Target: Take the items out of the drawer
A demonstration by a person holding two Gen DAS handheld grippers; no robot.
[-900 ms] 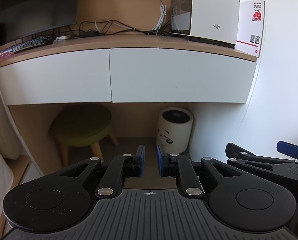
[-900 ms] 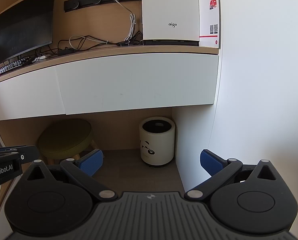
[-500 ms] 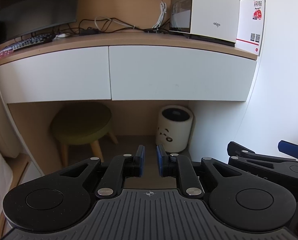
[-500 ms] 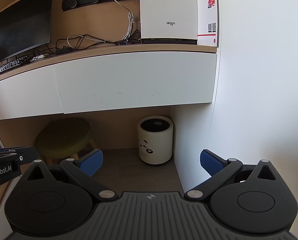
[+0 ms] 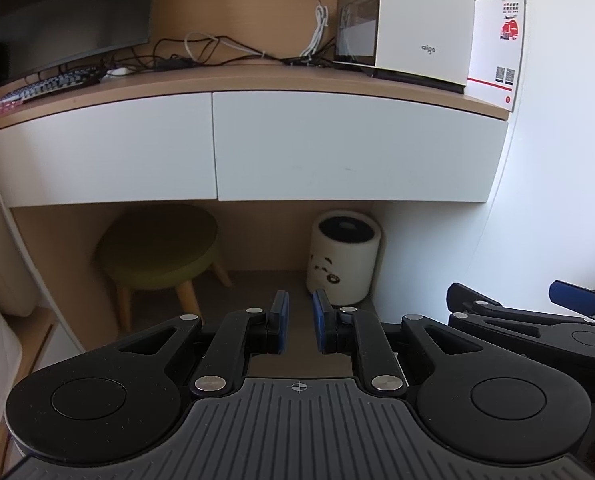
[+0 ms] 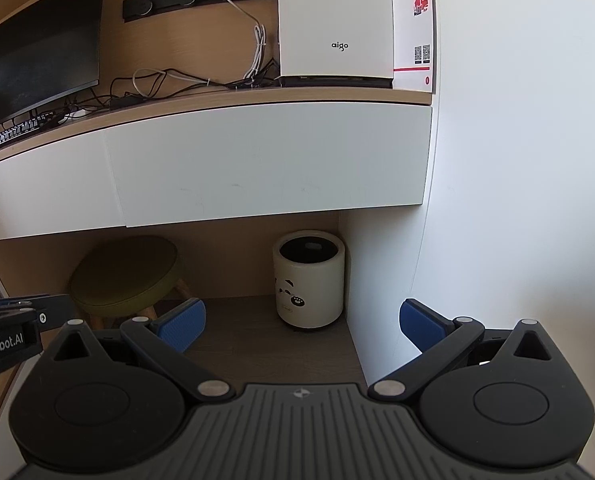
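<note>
Two white handle-less drawer fronts hang under the wooden desktop, both closed: the right drawer (image 5: 357,148) (image 6: 273,164) and the left drawer (image 5: 101,160) (image 6: 45,200). Nothing inside them shows. My left gripper (image 5: 297,300) is low in front of the desk, well short of the drawers. Its blue pads are almost together with nothing between them. My right gripper (image 6: 303,316) is beside it on the right, also back from the drawers. It is wide open and empty, and it shows at the right edge of the left wrist view (image 5: 511,292).
Under the desk stand an olive round stool (image 5: 161,248) and a white panda-print bin (image 5: 343,260). On the desktop are a monitor (image 5: 69,16), a keyboard (image 5: 45,86), tangled cables (image 5: 217,52) and a white aigo case (image 5: 421,20). A white wall (image 6: 517,160) closes the right side.
Both views have shifted very slightly, so the desk sits a touch higher in frame. Neither gripper's jaws have changed.
</note>
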